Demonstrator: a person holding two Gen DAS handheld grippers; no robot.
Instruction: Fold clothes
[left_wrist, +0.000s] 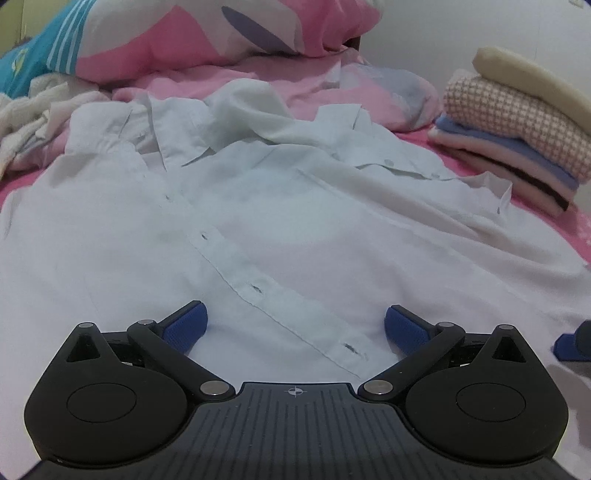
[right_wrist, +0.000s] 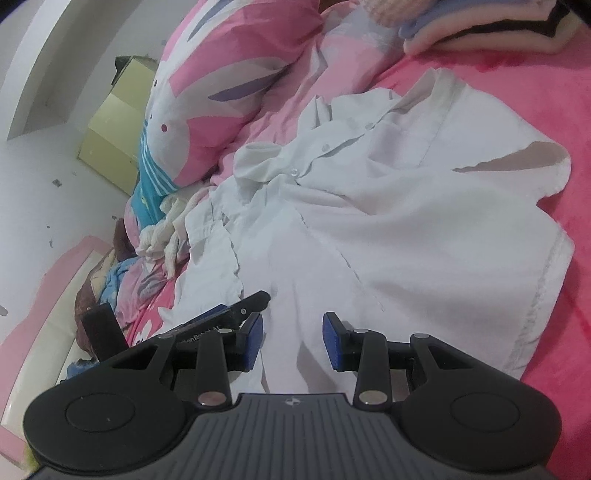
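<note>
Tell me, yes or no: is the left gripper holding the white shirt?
No, the left gripper stands wide open over the white shirt, its pads clamping nothing.

White shirt (left_wrist: 295, 221) on a pink sheet (right_wrist: 517, 92), blue pads (left_wrist: 186, 325), checked pink-and-cream top on the stack (left_wrist: 517, 122) upper right.

**Parts of the bedroom scene hidden or cut off**

In the left wrist view, the white shirt (left_wrist: 295, 229) runs under the left tool (left_wrist: 295, 328), hem hidden. At three o'clock, the right tool (left_wrist: 574, 341) is cut by the edge. In the right wrist view, the folded stack (right_wrist: 480, 26) at one o'clock is cropped.
</note>
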